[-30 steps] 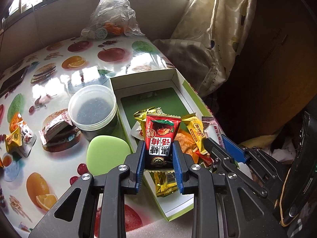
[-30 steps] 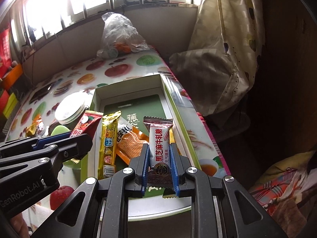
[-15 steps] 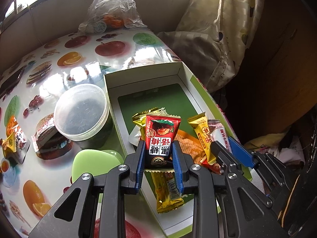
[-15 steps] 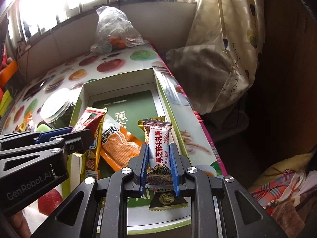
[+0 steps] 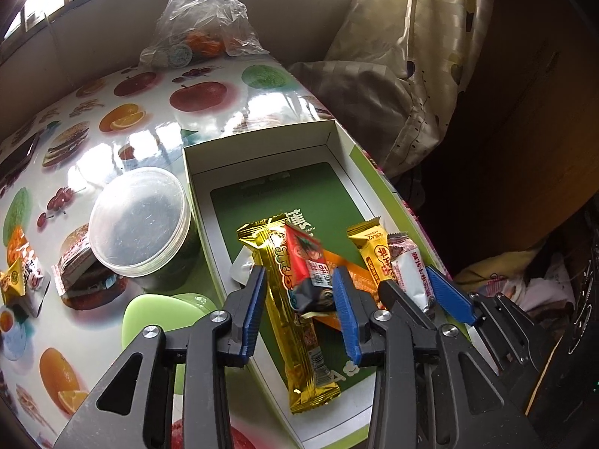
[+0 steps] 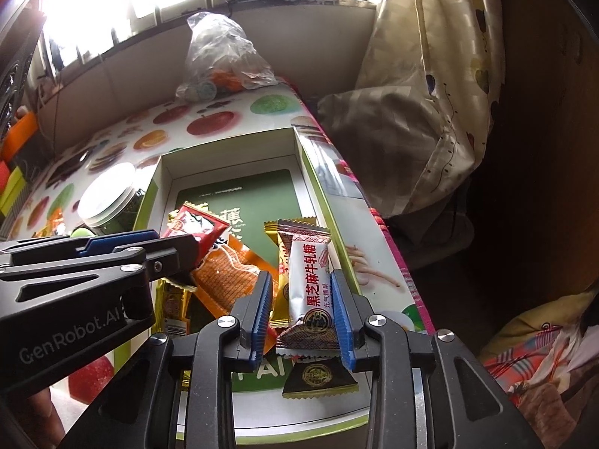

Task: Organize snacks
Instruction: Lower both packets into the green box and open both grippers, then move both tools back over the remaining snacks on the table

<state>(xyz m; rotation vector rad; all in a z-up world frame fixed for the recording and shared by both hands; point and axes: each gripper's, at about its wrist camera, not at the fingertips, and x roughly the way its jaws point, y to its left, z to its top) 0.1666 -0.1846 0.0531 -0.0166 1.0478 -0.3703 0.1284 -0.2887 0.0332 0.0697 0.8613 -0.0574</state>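
Observation:
My left gripper (image 5: 299, 308) hangs over the green-and-white box (image 5: 262, 142), its jaws opening. A red snack packet (image 5: 305, 262), blurred and tipped sideways, drops loose between the pads onto a long gold packet (image 5: 295, 321). My right gripper (image 6: 301, 310) is over the box's (image 6: 224, 157) near right side, jaws also opening. A white nougat packet (image 6: 309, 292) stands between its pads, leaning toward the right pad with a gap on the left. An orange packet (image 6: 228, 273) and a yellow bar (image 5: 374, 254) lie in the box. The left gripper (image 6: 179, 254) shows in the right wrist view beside the red packet (image 6: 194, 224).
A round tub with a clear lid (image 5: 138, 220) and a pale green lid (image 5: 157, 314) sit left of the box. More snacks (image 5: 22, 277) lie at the table's left. A plastic bag (image 5: 202, 26) is at the far end; curtain and bedding (image 5: 393, 93) hang past the right edge.
Both grippers were shut on their packets and have parted their jaws. The red packet has tipped over and slipped down. The nougat packet has sagged between the right pads.

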